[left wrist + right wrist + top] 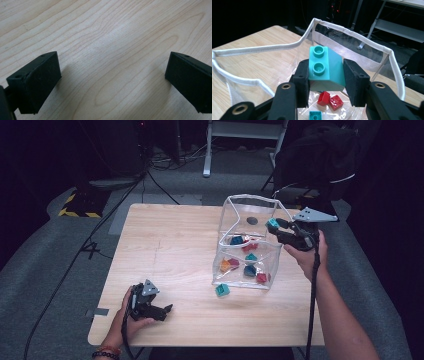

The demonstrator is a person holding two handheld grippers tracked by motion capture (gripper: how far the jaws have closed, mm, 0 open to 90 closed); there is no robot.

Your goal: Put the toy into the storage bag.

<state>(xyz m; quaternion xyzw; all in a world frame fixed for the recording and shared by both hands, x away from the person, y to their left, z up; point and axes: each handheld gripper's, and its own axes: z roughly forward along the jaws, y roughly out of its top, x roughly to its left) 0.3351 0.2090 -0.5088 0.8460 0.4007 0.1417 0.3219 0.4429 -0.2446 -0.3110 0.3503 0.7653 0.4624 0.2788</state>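
Note:
A clear plastic bag (pixel 250 242) with a white rim (pixel 274 47) stands open on the wooden table (pixel 170 250), holding several coloured bricks. My right gripper (pixel 276 226) hovers at the bag's right rim, shut on a teal brick (pixel 325 68) with two studs; in the right gripper view the brick hangs over the bag's mouth, above two red bricks (pixel 329 100). Another teal brick (pixel 222 290) lies on the table just in front of the bag. My left gripper (pixel 167 310) rests near the table's front left, open, with bare wood between its fingers (pixel 37 80).
A table frame (pixel 240 135) and cables (pixel 90 245) lie on the grey floor behind and left of the table. A dark bag or chair (pixel 320 160) sits behind the right gripper. The table's left half is bare wood.

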